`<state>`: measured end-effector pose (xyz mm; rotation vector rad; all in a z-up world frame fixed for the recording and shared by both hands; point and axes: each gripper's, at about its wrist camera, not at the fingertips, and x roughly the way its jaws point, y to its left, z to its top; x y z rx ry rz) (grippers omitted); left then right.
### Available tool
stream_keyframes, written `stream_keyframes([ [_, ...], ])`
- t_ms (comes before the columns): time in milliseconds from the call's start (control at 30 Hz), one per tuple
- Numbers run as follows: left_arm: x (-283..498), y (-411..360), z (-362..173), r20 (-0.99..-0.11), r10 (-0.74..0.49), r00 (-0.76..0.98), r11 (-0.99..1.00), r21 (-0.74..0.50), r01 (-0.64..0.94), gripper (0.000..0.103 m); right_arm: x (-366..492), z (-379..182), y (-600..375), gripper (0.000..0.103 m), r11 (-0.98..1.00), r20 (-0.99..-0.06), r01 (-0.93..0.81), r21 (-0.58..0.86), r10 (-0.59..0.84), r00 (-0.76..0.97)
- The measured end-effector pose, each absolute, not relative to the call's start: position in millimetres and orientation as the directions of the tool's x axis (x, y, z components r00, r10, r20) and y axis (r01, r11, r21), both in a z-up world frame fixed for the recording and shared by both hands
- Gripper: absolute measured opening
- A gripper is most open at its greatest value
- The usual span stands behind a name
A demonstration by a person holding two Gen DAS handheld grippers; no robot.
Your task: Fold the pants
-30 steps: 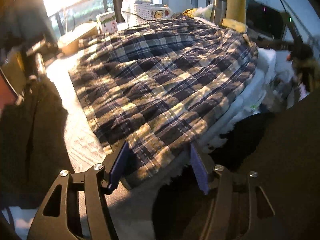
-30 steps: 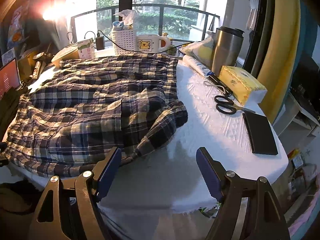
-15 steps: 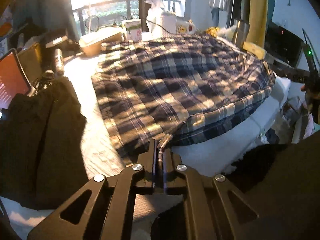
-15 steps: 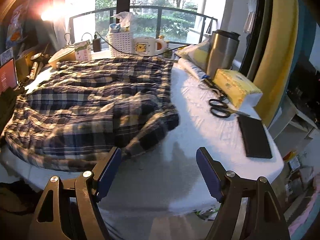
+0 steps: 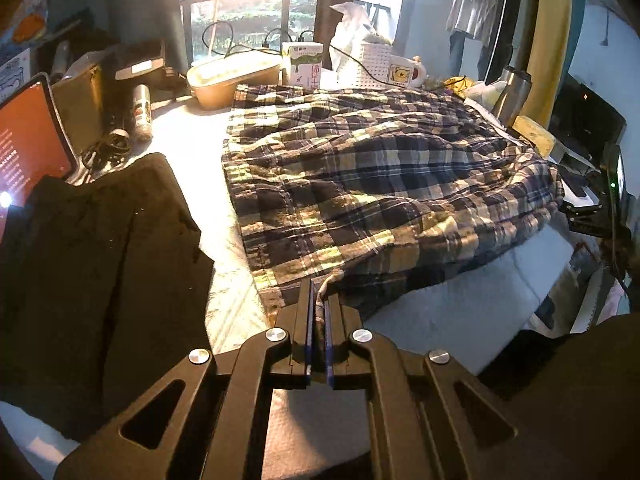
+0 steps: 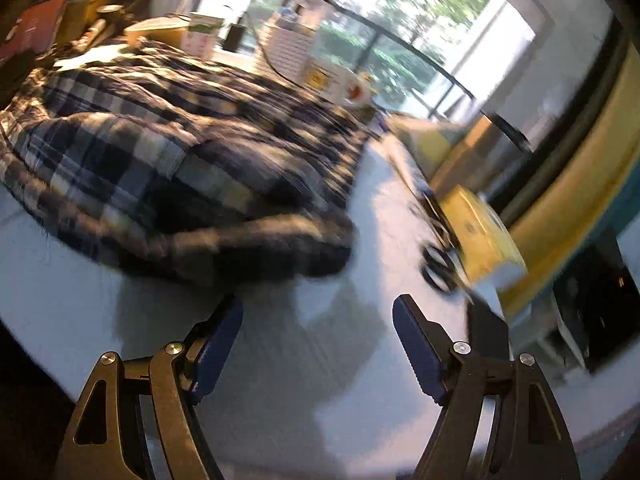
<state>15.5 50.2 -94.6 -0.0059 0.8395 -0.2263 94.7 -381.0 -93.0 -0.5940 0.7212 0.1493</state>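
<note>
Left gripper [image 5: 318, 308]: clamped on near hem of plaid pants [image 5: 380, 184].
Right gripper [image 6: 318, 334]: jaws apart, empty.
Progress: pants spread, unfolded; folding barely begun.

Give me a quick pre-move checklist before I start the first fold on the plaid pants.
1. Left hand-held gripper grip: ok. It is shut on the near edge of the plaid pants.
2. Right hand-held gripper ready: ok. It is open with nothing between its fingers, above bare white tablecloth.
3. Right grip on the pants: not ok, not yet taken.
4. Pants fully on the table: cannot tell; the near edge lies by the table's edge.
5. Landing area free: not ok. Scissors and a yellow box lie beside the pants.
6. Right view sharp enough to aim: not ok, it is blurred.
</note>
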Motion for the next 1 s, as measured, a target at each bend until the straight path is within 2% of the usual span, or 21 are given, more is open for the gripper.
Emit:
stream_keyframes([
  [133, 20, 49, -101, -0.748, -0.208, 0.630, 0.976, -0.114, 0.188, 0.002, 114, -94, -378, 0.079, 0.854, -0.662, -0.331, -0.401, -0.020, 0.750],
  [167, 20, 49, -101, -0.749, -0.210, 0.628, 0.975, -0.119, 0.185, 0.002, 116, -94, -378, 0.072, 0.861, -0.664, -0.335, -0.383, -0.005, 0.747],
  [200, 19, 49, -100, -0.749, -0.211, 0.628, 0.976, -0.122, 0.182, 0.001, 118, -93, -377, 0.060, 0.865, -0.672, -0.349, -0.360, 0.019, 0.740],
  [233, 18, 49, -98, -0.749, -0.210, 0.629, 0.976, -0.121, 0.182, 0.001, 120, -94, -376, 0.037, 0.868, -0.690, -0.370, -0.330, 0.046, 0.723],
  [267, 17, 48, -95, -0.746, -0.207, 0.633, 0.976, -0.115, 0.184, 0.001, 121, -96, -374, 0.028, 0.869, -0.698, -0.377, -0.320, 0.053, 0.714],
  [300, 15, 47, -90, -0.738, -0.206, 0.642, 0.976, -0.110, 0.187, 0.001, 118, -96, -371, 0.025, 0.863, -0.696, -0.386, -0.327, 0.056, 0.715],
  [467, 10, 39, -57, -0.681, -0.220, 0.698, 0.972, -0.092, 0.217, 0.001, 108, -82, -372, 0.023, 0.873, -0.691, -0.367, -0.322, 0.048, 0.721],
  [633, 18, 38, -33, -0.647, -0.229, 0.728, 0.970, -0.087, 0.228, 0.001, 97, -50, -389, 0.022, 0.908, -0.672, -0.345, -0.239, 0.101, 0.733],
  [1000, 47, 48, 7, -0.568, -0.186, 0.802, 0.981, -0.060, 0.185, 0.001, 114, 3, -399, 0.022, 0.942, -0.569, -0.302, -0.146, 0.170, 0.805],
])
